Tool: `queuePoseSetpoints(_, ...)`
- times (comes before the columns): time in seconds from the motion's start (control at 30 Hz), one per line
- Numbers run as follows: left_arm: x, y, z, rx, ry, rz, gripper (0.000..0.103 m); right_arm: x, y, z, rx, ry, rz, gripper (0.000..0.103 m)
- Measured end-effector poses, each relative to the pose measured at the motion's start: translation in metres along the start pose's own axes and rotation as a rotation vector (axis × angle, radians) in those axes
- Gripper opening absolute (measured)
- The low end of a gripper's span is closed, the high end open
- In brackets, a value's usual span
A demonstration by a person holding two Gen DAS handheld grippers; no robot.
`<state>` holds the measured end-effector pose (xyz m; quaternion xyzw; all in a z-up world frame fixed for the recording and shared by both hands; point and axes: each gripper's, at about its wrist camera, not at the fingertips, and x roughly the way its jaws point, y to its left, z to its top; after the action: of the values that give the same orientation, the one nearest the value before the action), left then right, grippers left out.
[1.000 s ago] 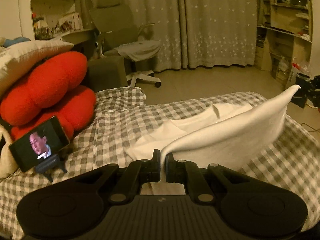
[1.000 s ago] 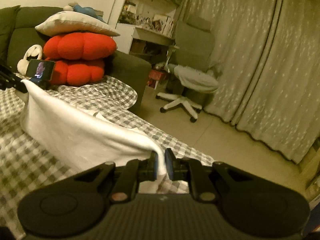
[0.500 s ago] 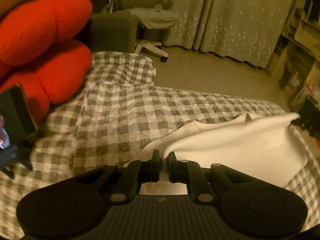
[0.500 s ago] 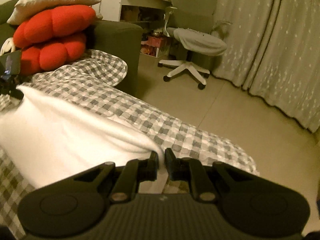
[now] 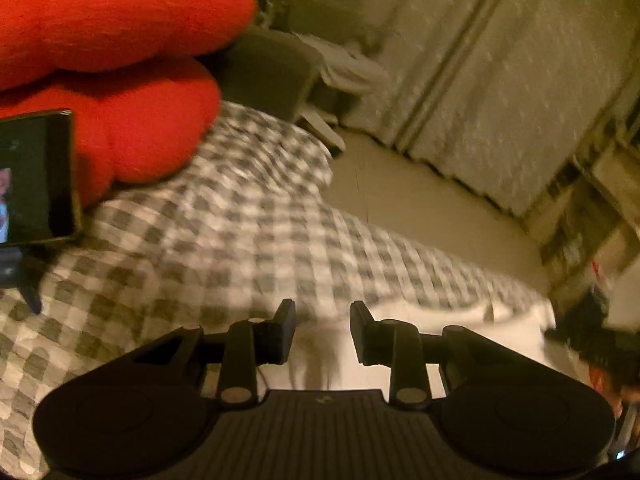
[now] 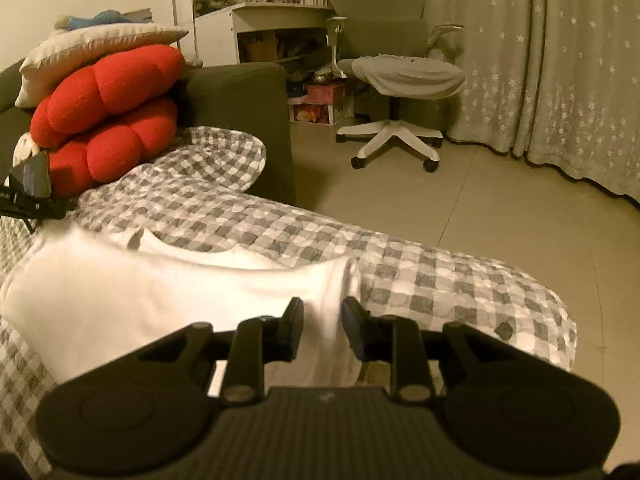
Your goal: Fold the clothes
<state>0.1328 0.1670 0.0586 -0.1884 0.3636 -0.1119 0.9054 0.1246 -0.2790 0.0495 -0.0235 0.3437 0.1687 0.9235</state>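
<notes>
Both sets of jaws stand apart with nothing pinched. The left gripper (image 5: 322, 325) hangs over the near edge of the white cotton garment (image 6: 168, 300), which lies flat on the grey-and-white checked bedcover (image 6: 420, 264); cloth shows below and between its fingers, but neither pad touches it as far as the blurred left view allows. The right gripper (image 6: 322, 326) is parted over the garment's other corner, where a raised ridge of fabric stands between the fingers, free of both. From the right jaws the white cloth spreads away to the left in a broad, doubled-looking slab, with a neckline or sleeve notch showing at its far edge.

One fold looks laid down: the garment sits as a compact rectangle rather than spread out, and both grippers appear to have let it go. What is left, by my judgement, is at least one more fold across its length and some smoothing of the ridge at the right jaws. No other clothes are visible.

Beyond the left jaws, up and to the left, sit two red segmented plush cushions (image 5: 120, 60) and a dark phone on a stand (image 5: 36, 176).
</notes>
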Motion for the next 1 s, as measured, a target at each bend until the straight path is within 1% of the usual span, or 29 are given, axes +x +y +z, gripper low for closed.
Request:
queuePoseSetpoints(0.07, -0.002, 0.008, 0.001, -0.03, -0.014, 0.009, 0.028, 0.004, -0.001, -0.001, 0.014, -0.002, 0.002, 0.019)
queuePoseSetpoints(0.1, -0.004, 0.008, 0.0, -0.023, -0.009, 0.009, 0.028, 0.006, -0.001, -0.002, 0.01, 0.003, 0.002, 0.016)
queuePoseSetpoints(0.17, -0.008, 0.008, -0.004, -0.005, -0.004, -0.002, 0.028, 0.007, -0.001, -0.004, 0.006, 0.004, 0.006, 0.016)
queuePoseSetpoints(0.23, -0.01, 0.006, -0.008, 0.003, 0.004, 0.0, 0.031, 0.005, -0.003, -0.004, 0.024, -0.004, 0.023, 0.02)
queuePoseSetpoints(0.27, -0.009, 0.006, -0.01, 0.004, 0.011, 0.006, 0.032, 0.004, -0.006, -0.004, 0.042, -0.01, 0.04, 0.02)
queuePoseSetpoints(0.3, -0.008, 0.005, -0.012, 0.004, 0.018, 0.013, 0.033, 0.003, -0.007, -0.004, 0.056, -0.013, 0.051, 0.025)
queuePoseSetpoints(0.33, -0.006, 0.005, -0.013, 0.0, 0.026, 0.02, 0.033, 0.003, -0.008, -0.003, 0.068, -0.015, 0.058, 0.027)
queuePoseSetpoints(0.43, -0.002, 0.003, -0.014, -0.021, 0.034, 0.014, 0.033, 0.003, -0.007, -0.002, 0.073, -0.021, 0.05, 0.027)
queuePoseSetpoints(0.47, 0.0, 0.002, -0.014, -0.028, 0.035, 0.008, 0.033, 0.003, -0.006, -0.002, 0.072, -0.023, 0.045, 0.025)
queuePoseSetpoints(0.5, 0.003, 0.001, -0.014, -0.033, 0.04, 0.008, 0.033, 0.004, -0.005, -0.002, 0.073, -0.025, 0.042, 0.021)
queuePoseSetpoints(0.53, 0.008, -0.002, -0.014, -0.032, 0.049, 0.02, 0.033, 0.005, -0.004, -0.002, 0.073, -0.022, 0.039, 0.013)
queuePoseSetpoints(0.57, 0.012, -0.005, -0.014, -0.025, 0.054, 0.043, 0.032, 0.007, -0.003, -0.002, 0.069, -0.02, 0.032, 0.011)
queuePoseSetpoints(0.6, 0.016, -0.007, -0.015, -0.017, 0.058, 0.066, 0.03, 0.008, -0.001, -0.003, 0.062, -0.022, 0.021, 0.009)
queuePoseSetpoints(0.63, 0.019, -0.008, -0.016, -0.01, 0.059, 0.089, 0.021, 0.007, 0.0, -0.003, 0.056, -0.03, 0.014, 0.008)
queuePoseSetpoints(0.67, 0.021, -0.009, -0.017, -0.004, 0.059, 0.11, 0.018, 0.005, 0.0, -0.002, 0.052, -0.04, 0.012, 0.008)
queuePoseSetpoints(0.77, 0.015, -0.011, -0.019, -0.003, 0.031, 0.118, 0.014, -0.004, -0.001, 0.0, 0.054, -0.079, 0.012, 0.007)
queuePoseSetpoints(0.87, 0.002, -0.015, -0.018, 0.01, -0.027, 0.113, 0.012, -0.013, 0.003, 0.003, 0.048, -0.127, 0.001, 0.007)
queuePoseSetpoints(1.0, -0.013, -0.021, -0.014, 0.01, -0.114, 0.097, 0.01, -0.03, 0.008, 0.007, 0.059, -0.225, 0.003, 0.007)
